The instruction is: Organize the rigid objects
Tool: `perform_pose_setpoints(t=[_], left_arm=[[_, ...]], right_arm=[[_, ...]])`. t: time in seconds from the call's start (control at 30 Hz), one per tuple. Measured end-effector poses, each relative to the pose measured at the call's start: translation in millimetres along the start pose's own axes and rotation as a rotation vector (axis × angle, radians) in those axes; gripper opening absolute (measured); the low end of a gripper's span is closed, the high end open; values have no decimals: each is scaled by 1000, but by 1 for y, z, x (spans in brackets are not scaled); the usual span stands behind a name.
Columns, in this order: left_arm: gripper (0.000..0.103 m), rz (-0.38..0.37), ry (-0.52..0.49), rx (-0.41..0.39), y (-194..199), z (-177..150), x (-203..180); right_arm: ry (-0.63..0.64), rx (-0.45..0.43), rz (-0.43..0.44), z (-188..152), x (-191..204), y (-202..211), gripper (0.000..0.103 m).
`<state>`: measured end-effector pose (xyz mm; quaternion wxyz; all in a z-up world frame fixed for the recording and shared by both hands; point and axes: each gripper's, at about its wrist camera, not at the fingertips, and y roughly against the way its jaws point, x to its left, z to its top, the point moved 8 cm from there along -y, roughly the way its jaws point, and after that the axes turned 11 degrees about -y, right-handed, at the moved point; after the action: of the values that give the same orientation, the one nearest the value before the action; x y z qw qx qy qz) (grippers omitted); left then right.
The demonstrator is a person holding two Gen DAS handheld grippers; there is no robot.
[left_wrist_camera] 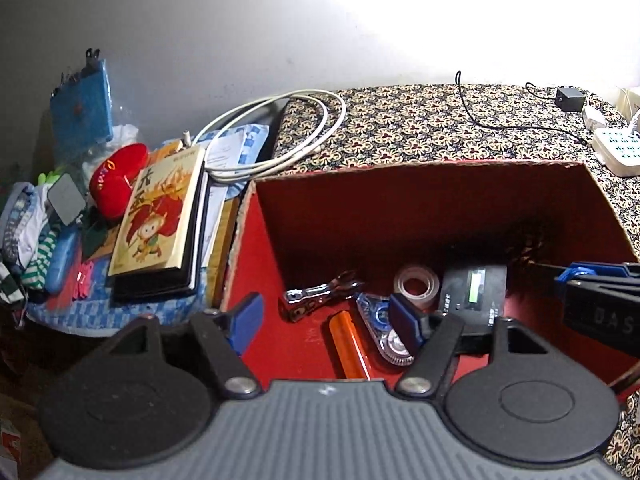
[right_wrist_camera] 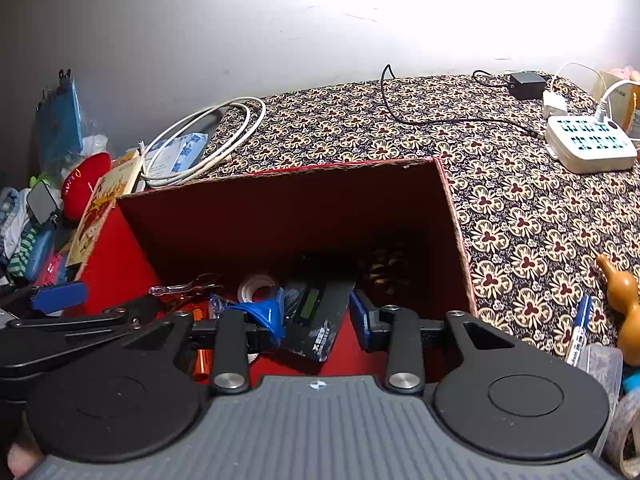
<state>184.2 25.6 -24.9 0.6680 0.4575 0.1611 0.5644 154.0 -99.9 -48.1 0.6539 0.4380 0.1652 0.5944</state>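
A red cardboard box stands open on the patterned table; it also shows in the right wrist view. Inside lie a metal clip, a clear tape roll, an orange tube, a correction-tape dispenser and a black device with a green screen. My left gripper is open and empty over the box's near left part. My right gripper is open and empty over the box's near edge, above the black device.
Left of the box lie a stack of books, a red round case, clothes and a coiled white cable. A white power strip and black adapter sit far right. A blue pen and wooden gourd lie near right.
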Motion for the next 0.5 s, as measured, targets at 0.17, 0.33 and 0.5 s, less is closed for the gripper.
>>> perform_pose_setpoints(t=[0.17, 0.33, 0.5], left_arm=[[71, -12, 3, 7, -13, 3, -1], [71, -47, 4, -11, -21, 6, -4], [71, -68, 3, -13, -28, 8, -7]], right_arm=[[49, 3, -25, 2, 2, -16, 19], [31, 17, -37, 5, -4, -29, 20], [23, 24, -24, 6, -3, -33, 20]])
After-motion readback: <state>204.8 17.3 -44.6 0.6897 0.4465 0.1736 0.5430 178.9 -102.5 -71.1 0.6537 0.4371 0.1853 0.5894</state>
